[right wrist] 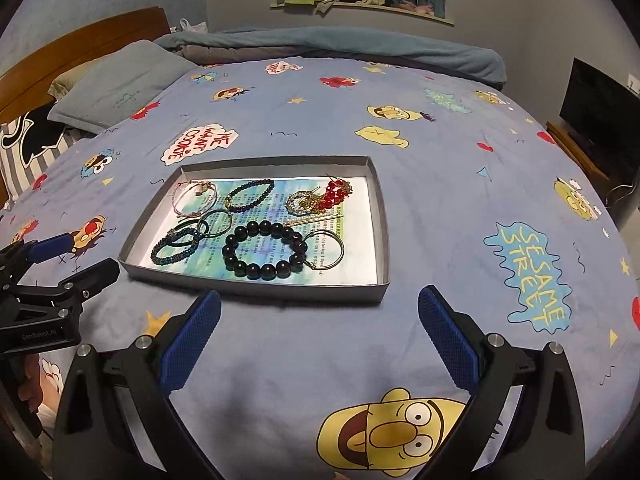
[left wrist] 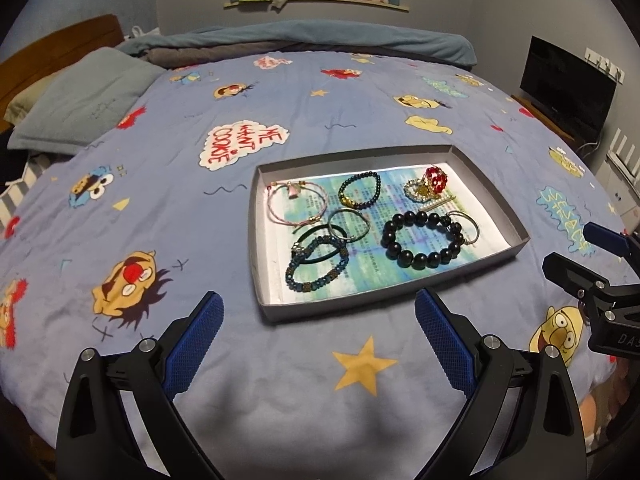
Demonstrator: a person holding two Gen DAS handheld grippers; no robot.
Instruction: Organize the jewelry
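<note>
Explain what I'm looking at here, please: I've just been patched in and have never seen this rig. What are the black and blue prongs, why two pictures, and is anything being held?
There is no robot arm. A person holds a two-finger gripper in each hand, and each carries a fisheye camera looking along its fingers. One picture comes from the left gripper, the other from the right gripper; each also glimpses its partner at the frame's edge. The blue parts are the finger pads. Both grippers are open and hold nothing. They hover over a bed with a cartoon-print cover. On it lies a shallow grey tray holding jewelry: a large black bead bracelet, a pink cord bracelet, a red beaded piece and several others.
</note>
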